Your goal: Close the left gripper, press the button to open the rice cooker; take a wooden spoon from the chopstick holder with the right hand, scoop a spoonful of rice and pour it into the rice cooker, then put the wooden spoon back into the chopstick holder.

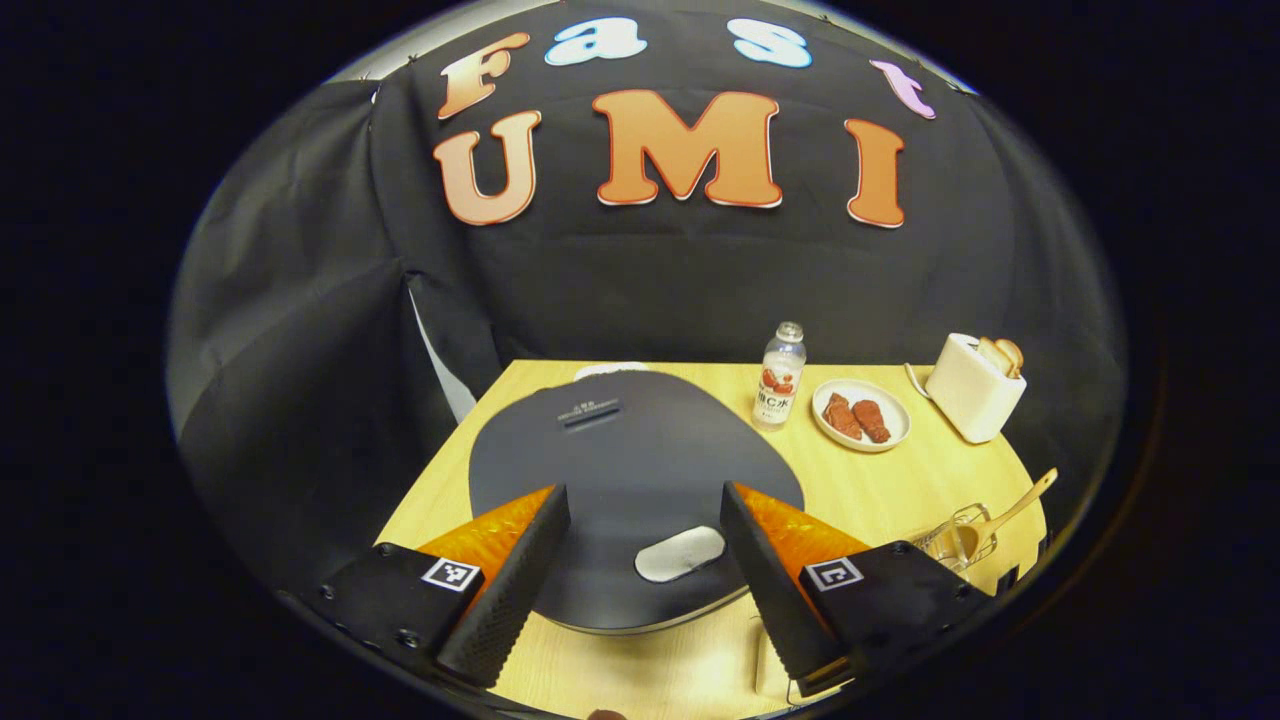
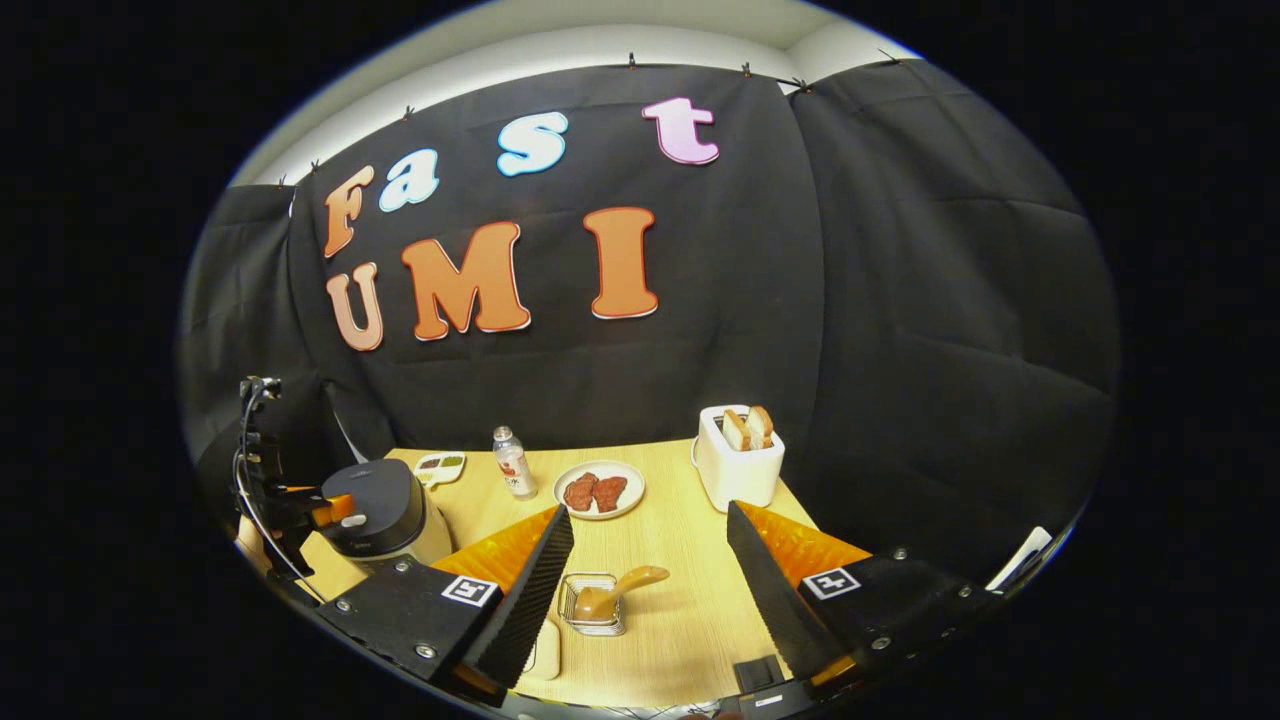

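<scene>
The rice cooker has a dark closed lid with a silver button near its front. My left gripper hovers just above the lid, open, its fingers straddling the button. In the right gripper view the cooker stands at the table's left with the left gripper over it. A wire chopstick holder holds a wooden spoon, handle leaning right. My right gripper is open above and behind the holder, holding nothing. The holder and spoon also lie at the right edge in the left gripper view.
A drink bottle, a plate of reddish food and a white toaster with bread line the back of the wooden table. A small dish sits behind the cooker. A pale flat object lies beside the holder.
</scene>
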